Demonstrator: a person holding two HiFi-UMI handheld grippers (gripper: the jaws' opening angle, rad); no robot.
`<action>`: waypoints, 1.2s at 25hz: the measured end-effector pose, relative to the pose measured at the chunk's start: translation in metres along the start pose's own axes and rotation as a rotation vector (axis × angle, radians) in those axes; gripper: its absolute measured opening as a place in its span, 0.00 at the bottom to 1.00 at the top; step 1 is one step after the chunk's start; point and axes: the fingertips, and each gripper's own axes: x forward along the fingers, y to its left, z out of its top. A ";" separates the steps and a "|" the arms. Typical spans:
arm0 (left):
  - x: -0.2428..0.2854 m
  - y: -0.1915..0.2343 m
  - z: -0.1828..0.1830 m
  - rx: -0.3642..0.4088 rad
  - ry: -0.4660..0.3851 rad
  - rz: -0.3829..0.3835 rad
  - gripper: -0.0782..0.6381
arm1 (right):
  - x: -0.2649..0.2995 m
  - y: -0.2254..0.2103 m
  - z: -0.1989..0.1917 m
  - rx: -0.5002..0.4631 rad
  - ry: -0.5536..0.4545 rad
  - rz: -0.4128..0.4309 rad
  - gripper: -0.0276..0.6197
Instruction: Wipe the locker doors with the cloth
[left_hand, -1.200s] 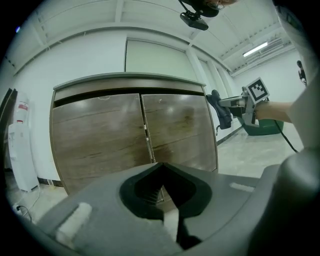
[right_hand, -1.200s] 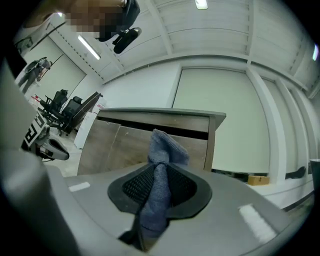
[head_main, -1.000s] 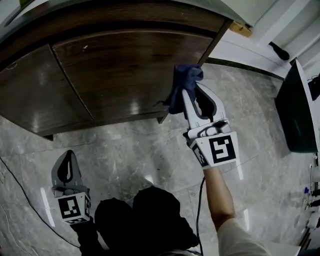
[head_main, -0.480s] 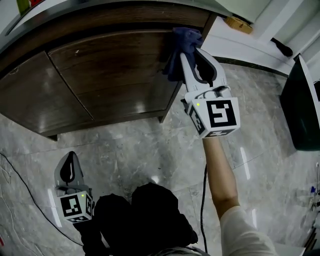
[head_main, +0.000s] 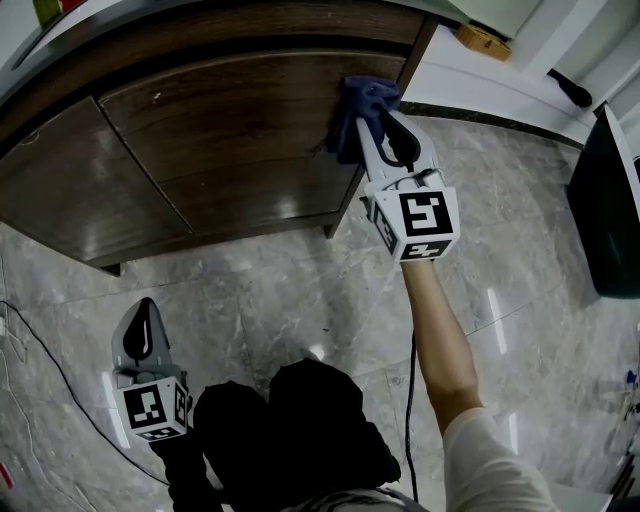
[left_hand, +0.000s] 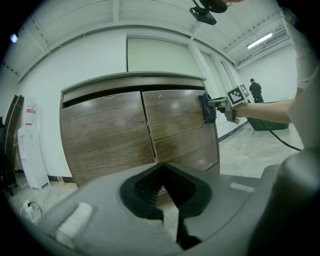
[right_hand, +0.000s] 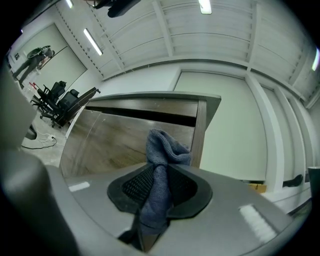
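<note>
The locker doors (head_main: 230, 140) look like dark wood-grain veneer, smooth, with a soft sheen that catches patches of light. The cloth (right_hand: 165, 147) is blue-grey terry, nubbly and matt. The floor (head_main: 280, 300) is grey veined stone or tile, polished and glossy. The right tool (right_hand: 157, 170) has a matt grey plastic shell and black ribbed pads (right_hand: 135, 185).

Blue cloth (head_main: 362, 108) bunched against upper right corner, right dark-wood locker door (head_main: 240, 140).
</note>
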 end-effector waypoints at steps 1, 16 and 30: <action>0.000 0.000 -0.001 0.000 0.000 0.000 0.11 | -0.001 0.002 -0.007 0.004 0.008 0.002 0.18; -0.007 0.005 -0.006 -0.015 0.011 0.019 0.11 | -0.016 0.058 -0.139 0.078 0.197 0.055 0.18; -0.012 -0.001 -0.023 -0.030 0.045 0.009 0.11 | -0.026 0.116 -0.245 0.169 0.398 0.120 0.18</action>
